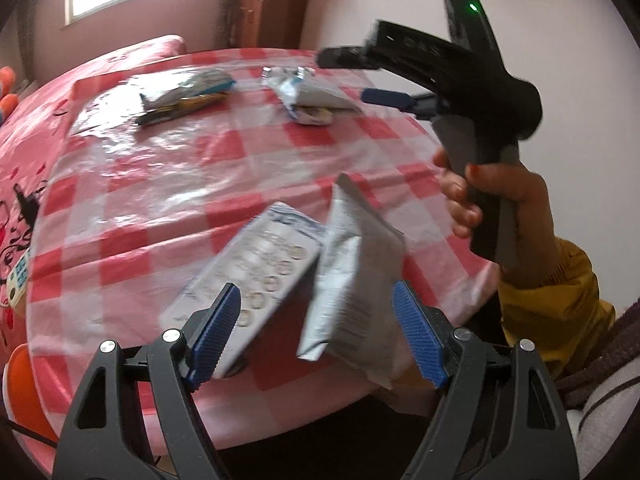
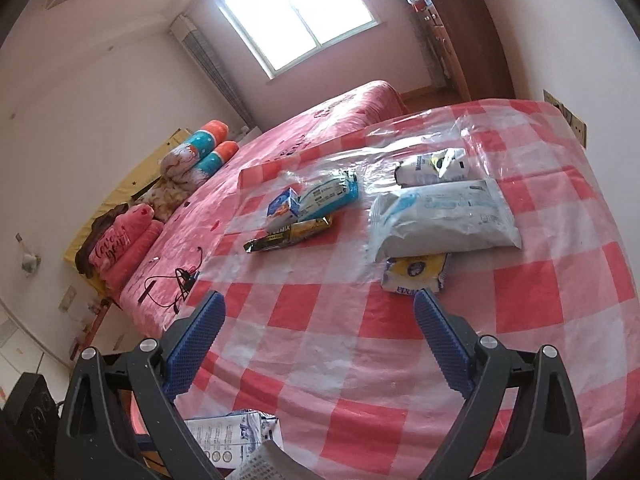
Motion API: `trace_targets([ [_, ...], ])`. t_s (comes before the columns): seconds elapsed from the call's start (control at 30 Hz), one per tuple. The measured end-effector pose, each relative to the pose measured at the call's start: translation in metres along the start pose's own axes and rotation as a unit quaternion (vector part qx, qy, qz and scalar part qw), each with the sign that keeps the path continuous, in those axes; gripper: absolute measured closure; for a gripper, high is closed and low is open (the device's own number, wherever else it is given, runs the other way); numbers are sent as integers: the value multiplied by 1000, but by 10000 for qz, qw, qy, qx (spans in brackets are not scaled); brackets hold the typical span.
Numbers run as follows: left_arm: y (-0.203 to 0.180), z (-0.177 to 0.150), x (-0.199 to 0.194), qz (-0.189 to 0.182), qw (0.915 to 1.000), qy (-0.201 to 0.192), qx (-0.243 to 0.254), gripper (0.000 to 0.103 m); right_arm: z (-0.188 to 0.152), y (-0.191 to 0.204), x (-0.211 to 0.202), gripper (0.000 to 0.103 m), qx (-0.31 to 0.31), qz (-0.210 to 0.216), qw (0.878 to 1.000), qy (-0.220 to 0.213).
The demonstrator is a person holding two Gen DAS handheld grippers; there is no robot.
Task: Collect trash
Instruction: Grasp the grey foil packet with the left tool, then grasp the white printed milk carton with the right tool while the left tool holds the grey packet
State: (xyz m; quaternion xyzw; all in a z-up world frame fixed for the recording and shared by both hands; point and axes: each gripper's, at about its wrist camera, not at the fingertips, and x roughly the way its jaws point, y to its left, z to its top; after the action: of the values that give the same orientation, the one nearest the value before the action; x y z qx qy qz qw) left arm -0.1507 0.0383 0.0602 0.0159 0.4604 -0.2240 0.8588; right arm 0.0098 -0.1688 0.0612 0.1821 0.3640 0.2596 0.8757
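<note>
Worktop (image 2: pixel 532 292) under a red-and-white checked cloth carries two heaps of wrappers toward its far edge: a big white pouch (image 2: pixel 444 220) over a yellow packet (image 2: pixel 414 274), and a blue-and-white bag (image 2: pixel 328 196) on a dark sachet (image 2: pixel 288 236) nearer the bed-side edge. Right gripper (image 2: pixel 320 344) stands wide open and empty, the yellow packet just beyond its fingers, long axis crosswise, so this hand looks nearer. Left gripper (image 1: pixel 318 332), spread wide at the near edge, seems to hold crumpled white wrappers (image 1: pixel 352 276).

Checked tablecloth (image 2: pixel 520 288), pink bed (image 2: pixel 320 128) w/ pillows (image 2: pixel 208 148), window (image 2: pixel 296 12), wardrobe (image 2: pixel 472 28).
</note>
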Motion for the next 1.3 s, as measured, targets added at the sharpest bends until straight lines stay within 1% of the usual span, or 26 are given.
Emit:
trace_targets([
  [0.13,-13,-1,14,-126,9996,199,123,24,-2,1,-2,9,-49,13,10000,29],
  [0.23,-23,-3,27,-139,9989,367,257,24,-3,1,-2,9,-61,15,10000,31],
  [0.37,-38,-3,36,56,9971,462,598,24,-3,-2,-3,9,-25,3,10000,25],
  [0.43,-48,-3,42,250,9946,535,851,24,-3,-5,-3,9,7,0,10000,22],
  [0.57,-64,-6,57,654,9859,734,1355,23,-2,-13,-4,9,61,-16,10000,24],
  [0.63,-72,-10,66,839,9795,822,1638,20,-2,-16,-4,9,85,-24,10000,28],
  [0.67,-75,-10,67,892,9774,831,1725,18,-2,-17,-4,9,92,-27,9999,32],
  [0.73,-81,-11,72,1086,9704,858,1979,17,-1,-19,-4,9,112,-37,9999,55],
  [0.8,-84,-11,73,1221,9672,742,2100,15,0,-21,-3,9,125,-37,9999,85],
  [0.87,-80,-9,74,1167,9703,740,1988,16,0,-21,-3,9,129,-27,9998,113],
  [0.9,-77,-7,74,1071,9739,762,1853,22,0,-22,-2,9,123,-22,9998,126],
  [0.93,-74,-6,74,994,9767,760,1743,23,0,-22,-2,9,106,-15,9998,148],
  [1.0,-76,-5,74,1025,9763,730,1762,29,0,-21,0,9,75,-11,9998,174],
  [1.1,-75,-4,71,994,9788,662,1667,35,-1,-22,2,9,73,34,9997,231],
  [1.17,-69,0,69,907,9826,611,1500,37,-1,-22,3,9,61,60,9996,256],
  [1.3,-59,7,55,583,9912,433,1105,38,0,-25,5,9,116,142,9994,293],
])
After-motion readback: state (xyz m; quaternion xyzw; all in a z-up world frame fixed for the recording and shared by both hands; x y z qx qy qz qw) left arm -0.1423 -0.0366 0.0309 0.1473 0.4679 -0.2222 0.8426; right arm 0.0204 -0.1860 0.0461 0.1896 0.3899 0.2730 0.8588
